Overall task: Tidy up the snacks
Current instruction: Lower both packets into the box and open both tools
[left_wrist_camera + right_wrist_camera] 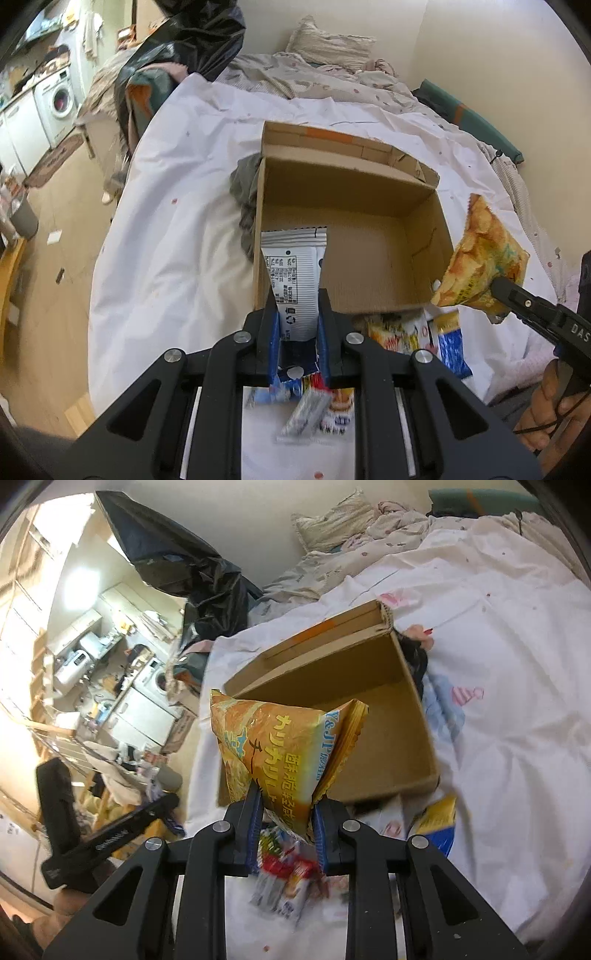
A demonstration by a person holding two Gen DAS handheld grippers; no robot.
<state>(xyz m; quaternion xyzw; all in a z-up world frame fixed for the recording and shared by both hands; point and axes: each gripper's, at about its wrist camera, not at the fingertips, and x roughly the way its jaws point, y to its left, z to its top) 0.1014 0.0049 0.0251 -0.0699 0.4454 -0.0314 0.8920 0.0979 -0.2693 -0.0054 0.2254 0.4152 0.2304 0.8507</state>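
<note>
Two packets aloft over one open cardboard box [354, 236] on the bed [177, 206]: silver packet [295, 269] pinched in left tongs [297, 314], long axis pointing far; orange chip bag [280, 753] clamped upright in right tongs [286, 812].

This is a lived-in home, a small one-room flat where sleeping and kitchen areas share one space. A bed [177, 236] takes up most of the view, covered by a white sheet with small printed spots, with a rumpled quilt [306, 77] and a striped pillow [328, 46] at its far end against a plain cream wall [491, 66]. Past the bedside, a front-loading washing machine [59, 99] stands beside white cabinets [20, 136] on a wood-look floor [55, 229] with a patterned mat [55, 158]. The right wrist view shows a cluttered kitchen counter [92, 653] with small appliances. A black plastic bag [195, 40] sits heaped near the bed.
</note>
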